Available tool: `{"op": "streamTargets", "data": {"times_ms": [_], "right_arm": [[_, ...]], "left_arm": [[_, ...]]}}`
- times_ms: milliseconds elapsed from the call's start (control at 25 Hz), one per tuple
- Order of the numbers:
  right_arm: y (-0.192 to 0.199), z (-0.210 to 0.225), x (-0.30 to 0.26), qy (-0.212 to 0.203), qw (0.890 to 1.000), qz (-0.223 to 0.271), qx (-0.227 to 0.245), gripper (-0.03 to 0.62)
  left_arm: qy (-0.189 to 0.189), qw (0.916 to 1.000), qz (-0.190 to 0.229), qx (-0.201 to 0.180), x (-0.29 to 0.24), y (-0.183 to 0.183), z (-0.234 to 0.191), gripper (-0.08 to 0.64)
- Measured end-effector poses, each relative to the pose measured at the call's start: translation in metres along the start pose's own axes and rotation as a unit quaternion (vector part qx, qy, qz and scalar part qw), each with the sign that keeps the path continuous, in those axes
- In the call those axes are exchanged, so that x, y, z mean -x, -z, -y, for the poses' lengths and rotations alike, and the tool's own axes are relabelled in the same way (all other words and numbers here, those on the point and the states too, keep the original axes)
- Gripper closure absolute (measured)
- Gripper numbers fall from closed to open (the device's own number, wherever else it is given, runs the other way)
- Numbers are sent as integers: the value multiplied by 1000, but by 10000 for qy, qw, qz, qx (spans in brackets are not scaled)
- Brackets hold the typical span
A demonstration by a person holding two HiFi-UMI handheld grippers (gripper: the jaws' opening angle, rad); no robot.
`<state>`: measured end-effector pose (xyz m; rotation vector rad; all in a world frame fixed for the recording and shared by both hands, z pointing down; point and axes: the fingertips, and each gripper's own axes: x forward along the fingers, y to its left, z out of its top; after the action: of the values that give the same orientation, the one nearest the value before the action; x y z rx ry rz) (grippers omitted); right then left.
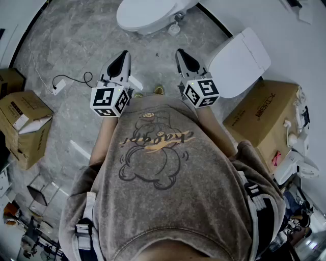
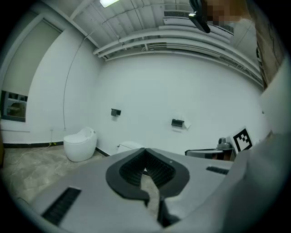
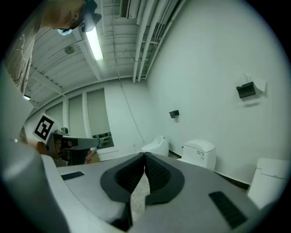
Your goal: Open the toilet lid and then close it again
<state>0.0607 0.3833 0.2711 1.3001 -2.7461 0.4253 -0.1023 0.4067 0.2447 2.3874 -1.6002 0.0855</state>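
The left gripper (image 1: 124,54) and right gripper (image 1: 180,52) are both squeezed together, holding nothing. The toilet (image 1: 238,62) stands by the wall (image 1: 288,43), shut. Nothing looks started yet. Opening and closing are both left.

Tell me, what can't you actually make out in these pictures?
- Head view: the round toilet is cut off by the top edge.
- Head view: the person's shirt hides their legs and the floor beneath them.
- Right gripper view: the label on the boxy toilet is too small to read.
- Right gripper view: a white fixture is cut off by the right edge.
- No view shows which toilet is meant.
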Motion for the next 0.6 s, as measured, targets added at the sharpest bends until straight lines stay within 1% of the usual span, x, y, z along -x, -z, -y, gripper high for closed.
{"op": "streamTargets", "data": {"times_ms": [240, 400, 600], "right_arm": [[4, 24, -14, -124, 9999, -25, -51, 565], [7, 35, -39, -289, 9993, -204, 120, 565], [17, 68, -81, -316, 9990, -287, 111, 565]], "left_arm": [[-51, 10000, -5, 77, -25, 8, -3, 551], [-130, 9998, -12, 173, -48, 13, -16, 551], [-200, 9995, -81, 220, -93, 28, -38, 551]]}}
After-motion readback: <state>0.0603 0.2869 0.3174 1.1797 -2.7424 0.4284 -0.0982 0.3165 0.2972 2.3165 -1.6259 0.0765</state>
